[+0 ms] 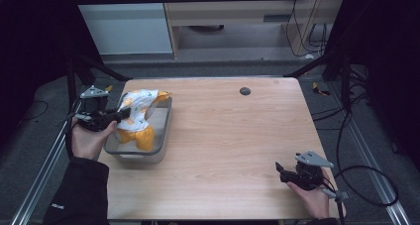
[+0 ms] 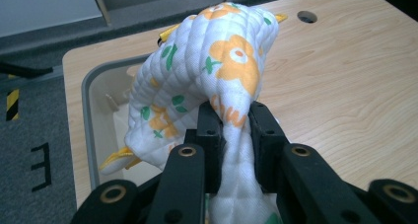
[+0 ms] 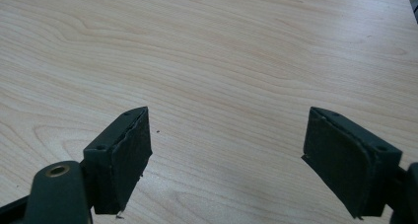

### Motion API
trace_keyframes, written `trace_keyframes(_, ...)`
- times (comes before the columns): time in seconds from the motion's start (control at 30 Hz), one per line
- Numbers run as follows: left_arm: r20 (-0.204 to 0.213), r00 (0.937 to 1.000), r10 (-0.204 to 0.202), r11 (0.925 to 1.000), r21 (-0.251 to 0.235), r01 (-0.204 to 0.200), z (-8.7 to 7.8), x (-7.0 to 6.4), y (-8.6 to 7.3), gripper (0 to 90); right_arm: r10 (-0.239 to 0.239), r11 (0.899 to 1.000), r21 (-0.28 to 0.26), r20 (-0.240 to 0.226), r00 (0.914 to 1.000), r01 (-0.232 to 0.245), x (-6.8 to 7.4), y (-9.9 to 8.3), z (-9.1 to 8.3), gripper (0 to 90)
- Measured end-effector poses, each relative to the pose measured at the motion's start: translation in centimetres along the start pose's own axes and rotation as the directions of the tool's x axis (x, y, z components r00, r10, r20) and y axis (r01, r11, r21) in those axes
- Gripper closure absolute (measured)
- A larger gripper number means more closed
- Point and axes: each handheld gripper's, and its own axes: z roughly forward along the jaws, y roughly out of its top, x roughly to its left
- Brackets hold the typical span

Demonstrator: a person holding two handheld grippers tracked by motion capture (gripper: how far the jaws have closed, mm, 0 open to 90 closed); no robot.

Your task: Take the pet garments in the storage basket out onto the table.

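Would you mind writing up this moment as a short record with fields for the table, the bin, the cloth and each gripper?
table: light wood table, round hole near the far edge
bin: grey bin at the table's left side
cloth: white quilted cloth with orange flowers, lifted partly out of the bin
left gripper: shut on the cloth, over the bin
right gripper: open, holding nothing, above bare wood near the table's right front corner

The left gripper [image 1: 121, 115] is black with brass-ringed pivot holes along its linkage arms and a grey three-cornered plate on top. The right gripper [image 1: 280, 168] matches, its flat pads [image 3: 129, 150] dark and frayed at the edges. A black sleeve [image 1: 79, 193] bears small white lettering, too small to read.
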Motion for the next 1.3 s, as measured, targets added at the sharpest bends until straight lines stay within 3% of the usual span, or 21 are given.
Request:
trace_keyframes(0.37, 0.060, 0.9963, 0.061, 0.9980, -0.016, -0.060, -0.7, -2.4, 0.9, 78.0, 0.000, 1.000, -0.010, 0.003, 1.0000, 0.000, 0.0, 0.0, -0.1, 18.3)
trace_keyframes(0.57, 0.098, 0.9900, 0.101, 0.9947, -0.031, -0.098, -1.0, -4.0, 1.2, 78.1, 0.003, 1.000, -0.017, 0.000, 1.0000, -0.003, -0.1, 0.1, -0.2, 18.4)
trace_keyframes(0.73, 0.146, 0.9773, 0.153, 0.9881, -0.039, -0.149, -0.8, -6.1, 1.6, 78.0, -0.003, 1.000, -0.022, 0.001, 1.0000, 0.003, -0.1, 0.1, -0.2, 18.6)
trace_keyframes(0.9, 0.183, 0.9601, 0.211, 0.9773, -0.027, -0.210, -0.1, -8.0, 1.8, 78.0, -0.009, 1.000, -0.028, 0.004, 1.0000, 0.009, -0.1, 0.1, -0.2, 18.7)
trace_keyframes(0.93, 0.183, 0.9601, 0.211, 0.9773, -0.027, -0.210, -0.1, -8.0, 1.8, 78.0, -0.009, 1.000, -0.028, 0.004, 1.0000, 0.009, -0.1, 0.1, -0.2, 18.7)
trace_keyframes(1.0, 0.200, 0.9513, 0.235, 0.9714, -0.013, -0.237, 0.6, -9.1, 1.9, 78.0, -0.009, 0.999, -0.031, 0.004, 0.9999, 0.009, -0.1, 0.1, -0.3, 18.7)
trace_keyframes(1.03, 0.204, 0.9509, 0.233, 0.9718, -0.011, -0.236, 0.7, -9.3, 1.9, 78.0, -0.010, 0.999, -0.033, 0.006, 0.9999, 0.010, -0.2, 0.1, -0.3, 18.7)
trace_keyframes(1.17, 0.227, 0.9394, 0.256, 0.9645, 0.004, -0.264, 1.6, -10.2, 1.8, 78.0, -0.010, 0.999, -0.036, 0.008, 0.9999, 0.010, -0.2, 0.1, -0.3, 18.7)
trace_keyframes(1.2, 0.227, 0.9394, 0.256, 0.9645, 0.004, -0.264, 1.6, -10.2, 1.8, 78.0, -0.010, 0.999, -0.036, 0.008, 0.9999, 0.010, -0.2, 0.1, -0.3, 18.7)
trace_keyframes(1.3, 0.253, 0.9281, 0.273, 0.9580, 0.016, -0.286, 2.4, -11.0, 1.7, 78.0, -0.014, 0.999, -0.041, 0.010, 0.9999, 0.014, -0.3, 0.1, -0.4, 18.7)
